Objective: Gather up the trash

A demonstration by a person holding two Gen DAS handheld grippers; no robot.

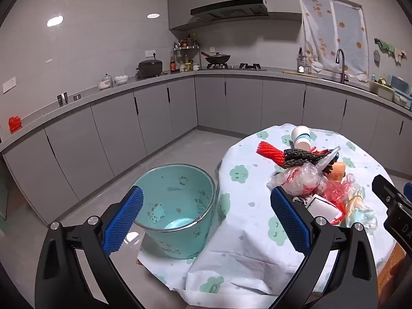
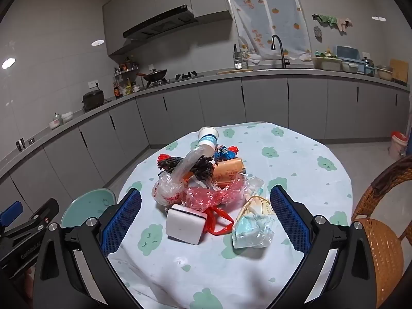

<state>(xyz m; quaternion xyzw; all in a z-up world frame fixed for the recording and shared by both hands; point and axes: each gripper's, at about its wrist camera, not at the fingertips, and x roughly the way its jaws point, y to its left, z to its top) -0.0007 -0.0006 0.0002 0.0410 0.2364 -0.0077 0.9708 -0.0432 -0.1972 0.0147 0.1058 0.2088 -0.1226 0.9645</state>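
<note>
Trash pile (image 2: 206, 180): heaped mid-surface on the round cloud-print cloth (image 2: 296, 180), nothing collected yet by the look of it.
Bin: a mint-green bucket (image 1: 177, 206) stands just beside the surface on the left, looks empty inside, mouth wide and ready.
White block (image 2: 186, 223): a sponge-like slab at the near edge of the pile, probably light and springy. Squeeze it across its flat faces and it should sit firm.
Plastic bags (image 2: 213, 195): clear and red film, crumpled, featherweight and slippery. I'd pinch a bunched fold, not a loose flap.
Crumpled mask wrapper (image 2: 253, 228): soft, thin, lying just right of the block. Likely to flutter, so take it at the thickest wad.
Paper cup (image 2: 208, 139): tipped on its side at the far end of the heap, will crush if pressed hard.
Foam netting (image 1: 270, 152): red and dark sleeves, squashy, grippy, an easy catch.
Left tool (image 1: 206, 221): jaws spread as wide as they go, nothing between the blue pads, hovering with the bucket on one side and the pile's edge on the other.
Right tool (image 2: 206, 221): also fully spread and empty, angled down at the heap, the white block and red bag handle lying on the surface ahead between its pads, not touched.
Likely first pick: the white block, nearest and stiffest.
</note>
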